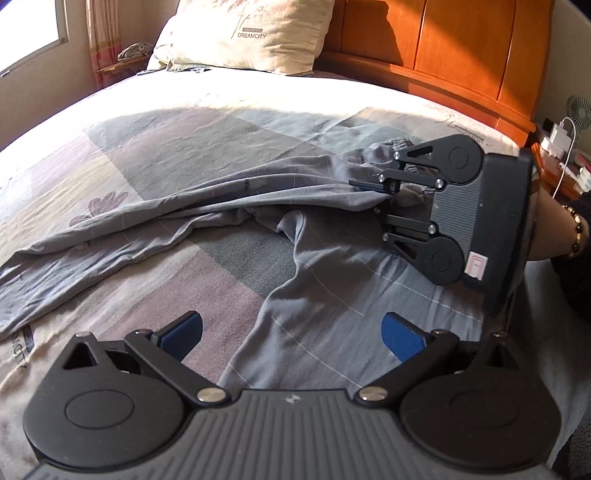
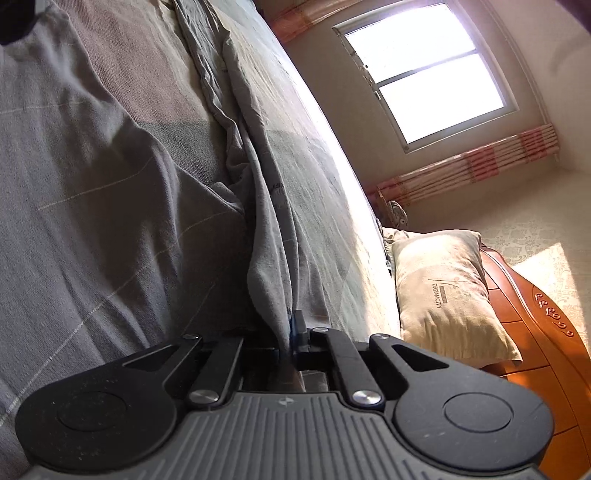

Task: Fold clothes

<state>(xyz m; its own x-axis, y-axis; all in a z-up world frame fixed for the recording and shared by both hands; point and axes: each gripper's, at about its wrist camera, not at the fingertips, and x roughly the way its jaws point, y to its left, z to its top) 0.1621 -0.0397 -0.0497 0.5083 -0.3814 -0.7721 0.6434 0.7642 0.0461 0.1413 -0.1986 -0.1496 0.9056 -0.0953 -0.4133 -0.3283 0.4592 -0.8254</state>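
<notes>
1. On the bed [image 1: 155,155], over a patchwork cover, a grey garment with thin pale lines [image 1: 332,280] lies spread and rumpled, one long part trailing toward the left edge of the left wrist view.
2. Low in that view, the left claw [image 1: 291,336] hovers just above the garment's near part, its blue pads wide apart and holding nothing.
3. Farther right, the right claw [image 1: 373,195] is pinched tight on a bunched edge of the garment, raising the cloth into a ridge.
4. From the right wrist view, the fabric [image 2: 273,280] runs straight out from between the closed fingers of the right claw [image 2: 290,339].
5. A cream pillow [image 1: 247,33] rests against the wooden headboard [image 1: 454,48].
6. A hand with a beaded bracelet [image 1: 578,236] holds the right claw.
</notes>
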